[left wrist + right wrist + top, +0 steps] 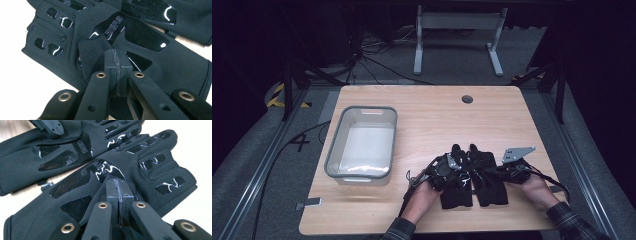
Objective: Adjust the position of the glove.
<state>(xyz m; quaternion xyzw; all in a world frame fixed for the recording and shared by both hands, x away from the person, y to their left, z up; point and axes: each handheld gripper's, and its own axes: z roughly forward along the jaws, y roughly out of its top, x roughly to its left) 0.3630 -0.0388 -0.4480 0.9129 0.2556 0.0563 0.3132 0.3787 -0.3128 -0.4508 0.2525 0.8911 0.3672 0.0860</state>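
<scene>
Partly legible glossy lettering on the black gloves (120,27), unreadable.

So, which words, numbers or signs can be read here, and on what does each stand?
"4": painted on the floor, at the left of the high view.
Raised letters on the left glove, on its glossy patch: too unclear to read.
The same letters on the right glove: too blurred.

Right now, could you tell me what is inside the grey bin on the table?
The grey bin looks empty: its pale bottom shows bare. The strip just behind its near wall is hidden from the high view.
</scene>
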